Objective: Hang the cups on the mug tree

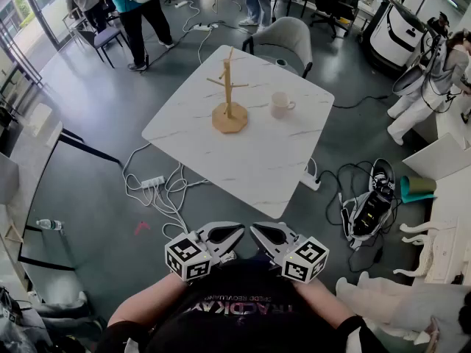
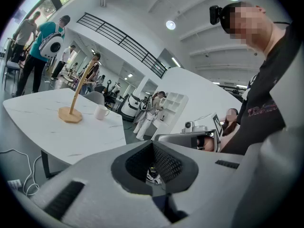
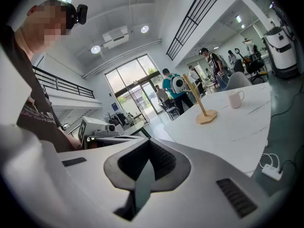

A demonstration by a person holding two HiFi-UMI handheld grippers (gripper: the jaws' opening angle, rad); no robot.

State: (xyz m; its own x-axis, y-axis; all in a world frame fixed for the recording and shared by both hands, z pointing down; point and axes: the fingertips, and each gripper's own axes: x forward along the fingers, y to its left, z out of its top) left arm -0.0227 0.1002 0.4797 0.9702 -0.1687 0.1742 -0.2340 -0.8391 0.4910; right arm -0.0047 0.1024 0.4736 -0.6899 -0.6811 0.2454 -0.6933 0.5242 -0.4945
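Bottom centre of the head view: my left gripper [image 1: 235, 231] and right gripper [image 1: 257, 231] sit side by side, well short of the tabletop [image 1: 243, 164]. Both sets of jaws pressed together, empty. Upper middle: white cup [image 1: 280, 104] upright on tabletop, near the mug tree [image 1: 229, 98], to its right, not touching.

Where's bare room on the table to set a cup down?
The table is mostly bare: the whole near half, from mug tree and cup to the near corner, plus the left corner beside the tree's base. Tightest spot: the gap between tree and cup.
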